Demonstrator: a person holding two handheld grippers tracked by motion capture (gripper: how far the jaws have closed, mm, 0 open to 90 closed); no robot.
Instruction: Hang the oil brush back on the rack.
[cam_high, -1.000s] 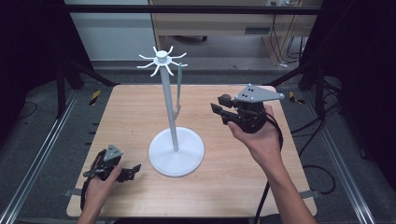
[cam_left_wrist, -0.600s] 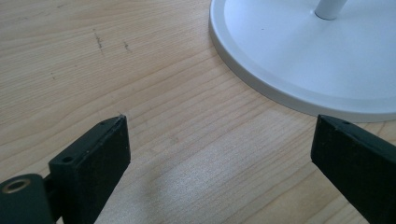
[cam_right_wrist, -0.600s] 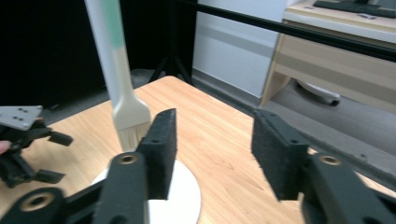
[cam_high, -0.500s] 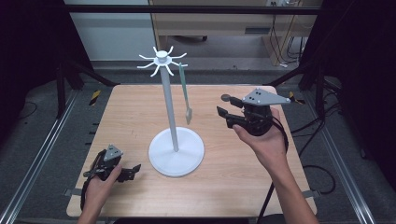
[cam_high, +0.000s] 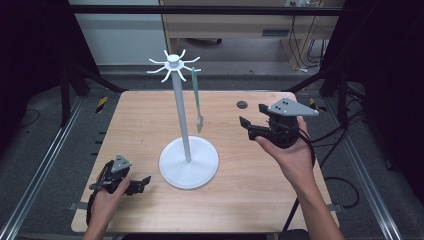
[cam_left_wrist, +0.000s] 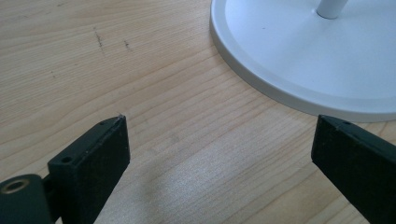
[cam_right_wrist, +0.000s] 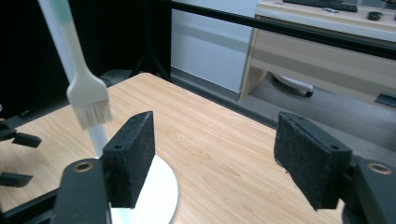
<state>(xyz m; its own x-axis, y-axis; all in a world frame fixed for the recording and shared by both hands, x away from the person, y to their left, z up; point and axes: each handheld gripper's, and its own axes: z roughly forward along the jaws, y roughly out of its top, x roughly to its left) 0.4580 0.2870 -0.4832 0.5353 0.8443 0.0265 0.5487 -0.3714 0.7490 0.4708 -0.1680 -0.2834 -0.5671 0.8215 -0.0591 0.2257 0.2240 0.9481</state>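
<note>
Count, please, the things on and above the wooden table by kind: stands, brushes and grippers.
White stand: 1
Brush hanging from a hook of the stand: 1
Grippers: 2, the left gripper and the right gripper, both open with nothing between the jaws
Total: 4

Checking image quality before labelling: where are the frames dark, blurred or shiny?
High view: table evenly lit, surroundings black. Left gripper view: white stand base bright, slightly soft, faint sheen on the wood. Right gripper view: brush sharp, right gripper jaws softer up close.

Left gripper (cam_high: 141, 183) low, fingers wide; right gripper (cam_high: 248, 124) raised (fingers just opening, nothing between)
</note>
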